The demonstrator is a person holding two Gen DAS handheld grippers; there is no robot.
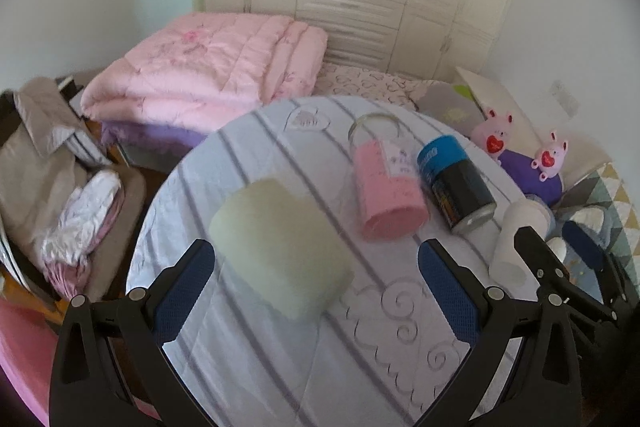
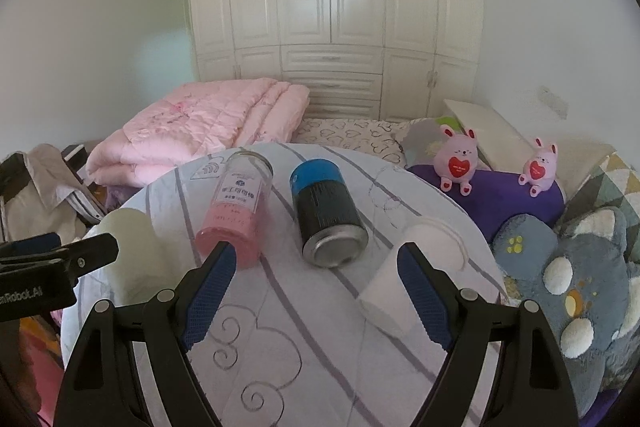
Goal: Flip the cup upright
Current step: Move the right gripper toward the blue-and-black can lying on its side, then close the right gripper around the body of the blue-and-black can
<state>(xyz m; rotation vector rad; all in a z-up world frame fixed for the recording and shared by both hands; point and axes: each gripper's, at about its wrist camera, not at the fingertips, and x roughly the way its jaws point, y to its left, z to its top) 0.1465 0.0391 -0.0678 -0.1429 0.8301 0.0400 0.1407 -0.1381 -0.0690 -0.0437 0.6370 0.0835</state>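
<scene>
Right by the camera, your right gripper (image 2: 314, 287) has its blue fingers (image 2: 210, 291) spread wide with nothing between them. The white cup (image 2: 404, 279) lies on its side on the striped counter (image 2: 320, 347), just outside the right finger and partly behind it. Its long line runs from near left to far right: the closed bottom points toward you and the open mouth points away, to the far right. So you need to shift a little right to get the cup between the fingers.

Your left gripper (image 1: 316, 291) is open wide too and holds nothing. A pale green cup (image 1: 280, 251) lies on its side just ahead of it.

The right gripper looks nearer to the white cup. A pink bottle (image 2: 236, 211) and a dark can (image 2: 328, 215) lie in the middle.
</scene>
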